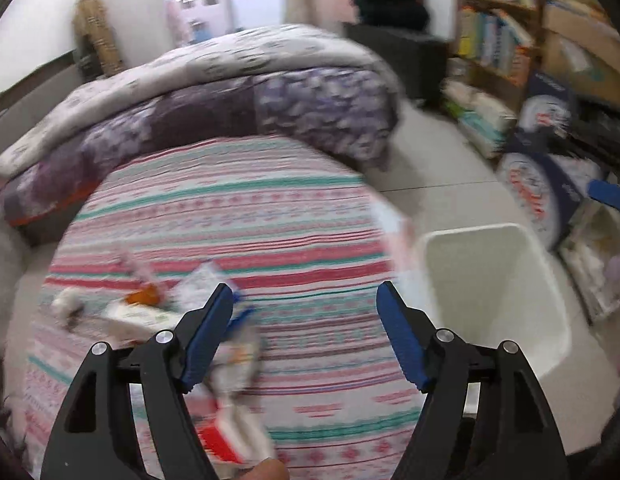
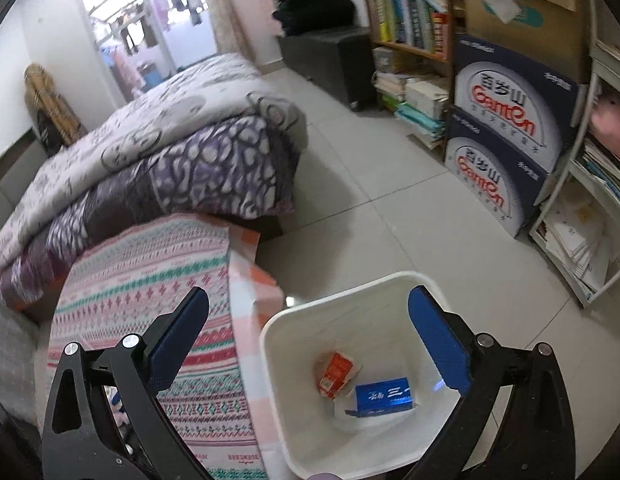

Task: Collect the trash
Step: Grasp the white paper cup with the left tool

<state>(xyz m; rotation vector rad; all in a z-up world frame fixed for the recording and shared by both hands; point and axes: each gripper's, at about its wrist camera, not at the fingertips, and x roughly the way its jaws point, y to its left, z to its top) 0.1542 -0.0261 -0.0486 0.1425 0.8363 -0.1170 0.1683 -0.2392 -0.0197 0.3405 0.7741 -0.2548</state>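
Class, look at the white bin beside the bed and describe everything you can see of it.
The white bin is a squarish, open-topped container with rounded corners and smooth walls that look like plastic. It stands upright on the pale tiled floor, close against the bed's hanging striped cover. Inside lie an orange carton, a blue box and something white beneath them. The open right gripper hovers above it, not touching. In the left wrist view the bin appears blurred.

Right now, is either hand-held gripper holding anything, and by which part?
Nothing is held. The right hand-held gripper is open above the white bin; the left hand-held gripper is open over the bedspread, wrappers loose beneath it.
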